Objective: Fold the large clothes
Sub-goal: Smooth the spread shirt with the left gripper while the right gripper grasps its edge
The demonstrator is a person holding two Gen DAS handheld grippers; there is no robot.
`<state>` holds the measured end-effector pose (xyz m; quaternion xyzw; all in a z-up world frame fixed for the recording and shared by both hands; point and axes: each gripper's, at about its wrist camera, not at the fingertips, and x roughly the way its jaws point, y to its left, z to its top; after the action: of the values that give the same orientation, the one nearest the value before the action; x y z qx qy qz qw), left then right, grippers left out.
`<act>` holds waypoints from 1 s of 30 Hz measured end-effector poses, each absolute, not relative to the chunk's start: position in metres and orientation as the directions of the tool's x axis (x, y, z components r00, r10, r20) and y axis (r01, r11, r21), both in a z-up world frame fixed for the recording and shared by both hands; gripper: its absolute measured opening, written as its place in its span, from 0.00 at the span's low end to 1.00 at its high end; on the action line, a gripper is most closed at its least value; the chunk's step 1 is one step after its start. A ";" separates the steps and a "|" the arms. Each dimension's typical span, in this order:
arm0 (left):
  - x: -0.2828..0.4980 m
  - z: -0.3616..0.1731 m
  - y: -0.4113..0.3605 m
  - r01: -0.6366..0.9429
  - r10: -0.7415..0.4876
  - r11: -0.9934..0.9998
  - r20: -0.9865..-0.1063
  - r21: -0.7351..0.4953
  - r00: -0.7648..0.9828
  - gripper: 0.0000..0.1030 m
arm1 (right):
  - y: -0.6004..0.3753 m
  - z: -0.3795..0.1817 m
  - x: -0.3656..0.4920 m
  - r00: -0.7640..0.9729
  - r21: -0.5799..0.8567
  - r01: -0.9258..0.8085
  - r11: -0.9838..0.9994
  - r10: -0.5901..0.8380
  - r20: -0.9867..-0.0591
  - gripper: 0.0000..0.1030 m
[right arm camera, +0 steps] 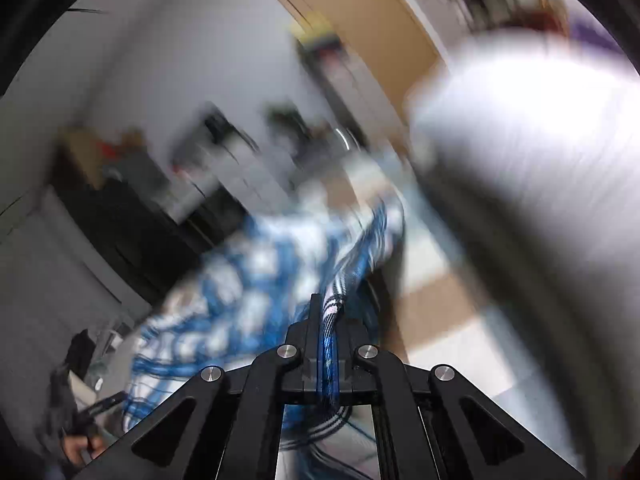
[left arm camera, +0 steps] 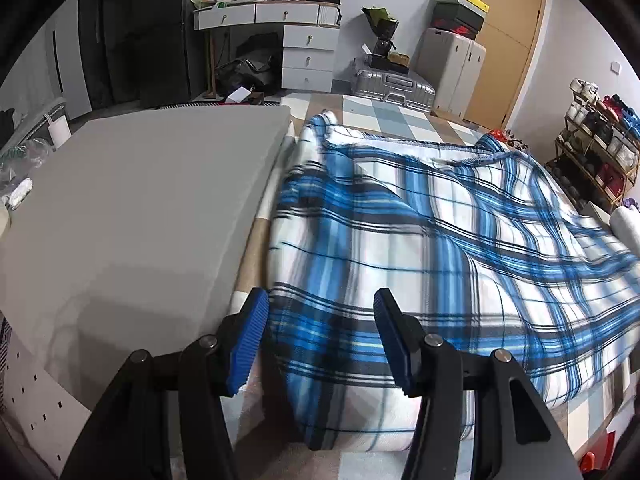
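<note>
Garment on a bed, grippers at its edges

In the left wrist view the plaid garment [left arm camera: 440, 232] lies spread on the bed [left arm camera: 384, 114], with a flat pad [left arm camera: 140, 208] just beside it on the left. The left gripper [left arm camera: 320, 336] stands over the garment's near edge, a fold of cloth between its parted jaws. Beyond the bed's far end stand a drawer desk [left arm camera: 280, 28] at the left, a suitcase [left arm camera: 394, 86] lying flat in the middle, and a shoe rack [left arm camera: 596, 148] at the right. In the blurred right wrist view the right gripper [right arm camera: 329, 344] pinches the garment's edge, the cloth trailing ahead and left of it.
</note>
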<state>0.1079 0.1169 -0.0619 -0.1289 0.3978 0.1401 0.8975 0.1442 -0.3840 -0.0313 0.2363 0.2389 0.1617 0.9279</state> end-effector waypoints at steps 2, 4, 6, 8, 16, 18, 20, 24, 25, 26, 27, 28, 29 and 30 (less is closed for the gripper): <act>0.107 -0.062 0.121 -0.360 0.153 0.925 -0.748 -0.122 0.646 0.48 | -0.407 -0.034 0.126 0.843 0.583 -0.187 0.791 0.434 -0.317 0.02; 0.108 -0.064 0.125 -0.367 0.152 0.922 -0.750 -0.128 0.644 0.48 | -0.425 -0.054 0.128 0.817 0.609 -0.082 0.789 0.403 -0.413 0.02; 0.111 -0.066 0.126 -0.367 0.146 0.921 -0.756 -0.133 0.638 0.48 | -0.426 -0.072 0.136 0.764 0.561 0.032 0.827 0.342 -0.547 0.02; 0.112 -0.066 0.126 -0.361 0.128 0.921 -0.760 -0.148 0.638 0.48 | -0.421 -0.078 0.138 0.735 0.523 0.058 0.851 0.318 -0.599 0.06; 0.123 -0.070 0.126 -0.330 0.086 0.930 -0.775 -0.163 0.626 0.48 | -0.418 -0.085 0.145 0.682 0.531 0.097 0.842 0.333 -0.651 0.50; 0.127 -0.075 0.129 -0.330 0.069 0.927 -0.785 -0.177 0.616 0.48 | -0.418 -0.086 0.146 0.675 0.529 0.103 0.842 0.332 -0.659 0.51; 0.128 -0.078 0.130 -0.335 0.067 0.925 -0.788 -0.181 0.612 0.48 | -0.416 -0.088 0.147 0.668 0.527 0.113 0.842 0.329 -0.668 0.53; 0.124 -0.076 0.127 -0.319 0.032 0.923 -0.781 -0.216 0.623 0.48 | -0.415 -0.092 0.151 0.655 0.530 0.128 0.839 0.330 -0.680 0.54; 0.125 -0.076 0.127 -0.316 0.027 0.924 -0.785 -0.218 0.619 0.48 | -0.414 -0.093 0.152 0.653 0.528 0.131 0.839 0.328 -0.683 0.55; 0.125 -0.076 0.125 -0.321 0.039 0.925 -0.789 -0.204 0.614 0.48 | -0.414 -0.094 0.152 0.650 0.527 0.133 0.840 0.328 -0.685 0.55; 0.125 -0.077 0.125 -0.324 0.049 0.926 -0.792 -0.192 0.609 0.48 | -0.413 -0.095 0.153 0.648 0.526 0.132 0.840 0.329 -0.687 0.55; 0.126 -0.078 0.124 -0.324 0.056 0.928 -0.793 -0.182 0.606 0.47 | -0.412 -0.095 0.154 0.649 0.524 0.129 0.842 0.328 -0.686 0.56; 0.125 -0.077 0.123 -0.322 0.065 0.931 -0.787 -0.174 0.613 0.30 | -0.410 -0.095 0.155 0.649 0.522 0.126 0.844 0.328 -0.687 0.56; 0.124 -0.076 0.120 -0.318 0.079 0.935 -0.781 -0.158 0.620 0.15 | -0.409 -0.094 0.156 0.647 0.520 0.124 0.845 0.328 -0.688 0.57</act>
<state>0.1244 0.1202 -0.0755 -0.1418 0.4214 0.1118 0.8887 0.1560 -0.4087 -0.0945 0.2720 0.4158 0.0587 0.8659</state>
